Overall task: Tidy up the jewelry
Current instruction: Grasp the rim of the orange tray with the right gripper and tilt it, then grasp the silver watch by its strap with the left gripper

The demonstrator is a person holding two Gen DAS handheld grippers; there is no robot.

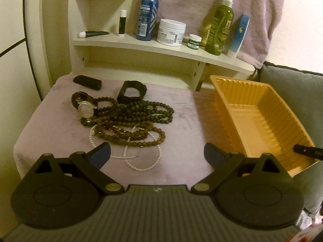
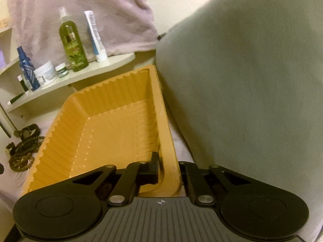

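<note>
From the left wrist, the left gripper (image 1: 157, 155) is hovering at the lower middle of the frame with its jaws standing wide and nothing between them. Just above it, in the centre-left, the jewelry is lying in one tangled heap on the mauve cloth (image 1: 50, 133): dark bead strands (image 1: 141, 114), too knotted to count, a white pearl string (image 1: 141, 161) trailing nearest the gripper, one wristwatch (image 1: 85, 105), one black band (image 1: 132, 91) and one black case (image 1: 87, 82) behind. The beads are looking light, limp and likely to drag neighbours along; a pinch on a loose outer loop seems safest. The watch is stiffer and heavier, best taken by its strap. One orange tray (image 1: 220, 84) is sitting at the right, empty. On the shelf (image 1: 129, 42) behind, two spray bottles, two jars and a few tubes are standing.

From the right wrist, the right gripper (image 2: 168, 176) is sitting low in the frame's centre, its jaws pinched together on the tray's (image 2: 159, 92) near right rim. That thin plastic wall is looking flexible and light, so it may bend under the grip. The bead heap (image 2: 24, 147) is showing at the left edge, beside the tray.
</note>
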